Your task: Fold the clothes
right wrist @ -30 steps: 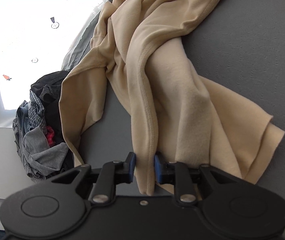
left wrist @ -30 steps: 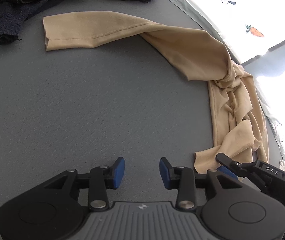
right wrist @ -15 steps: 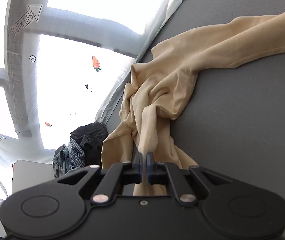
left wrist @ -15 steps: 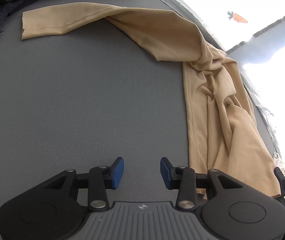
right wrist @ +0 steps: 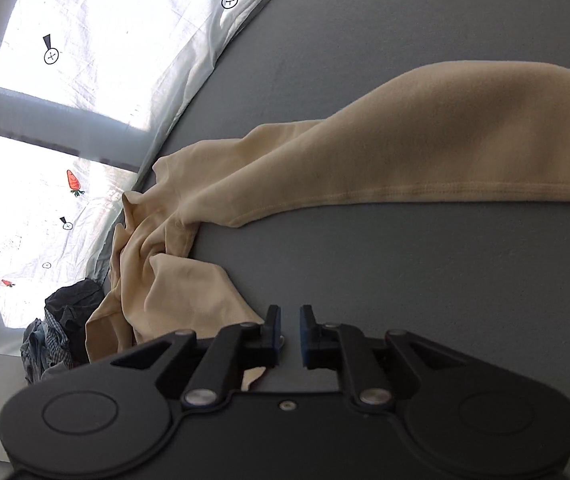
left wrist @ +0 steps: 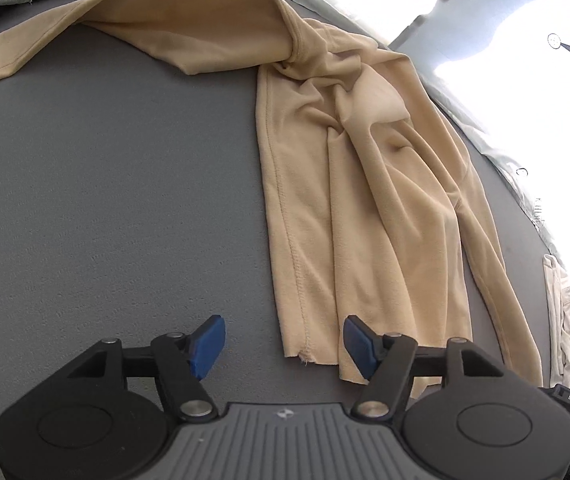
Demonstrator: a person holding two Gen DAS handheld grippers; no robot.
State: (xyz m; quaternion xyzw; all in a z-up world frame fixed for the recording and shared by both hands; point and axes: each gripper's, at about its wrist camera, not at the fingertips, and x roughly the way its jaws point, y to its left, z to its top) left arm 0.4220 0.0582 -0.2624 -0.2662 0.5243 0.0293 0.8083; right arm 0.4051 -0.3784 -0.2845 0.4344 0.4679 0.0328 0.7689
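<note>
A grey felt-like table (left wrist: 105,208) runs up to a bright window hung with a pale sheet printed with carrots (right wrist: 73,181). On it lies a crumpled tan garment (left wrist: 365,184), one sleeve stretched flat, its hem nearest the left gripper (left wrist: 285,340). That gripper's jaws have just been opening and stand wide, with the hem corner between them, unpinched. The right gripper (right wrist: 289,330) has just parted slightly, a narrow gap with nothing in it, the cloth just beside it. A dark clothes pile (right wrist: 61,320) sits beyond.

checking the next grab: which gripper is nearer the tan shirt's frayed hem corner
Left. The left gripper brackets the frayed hem corner with open jaws; the right gripper sits beside another fold.
</note>
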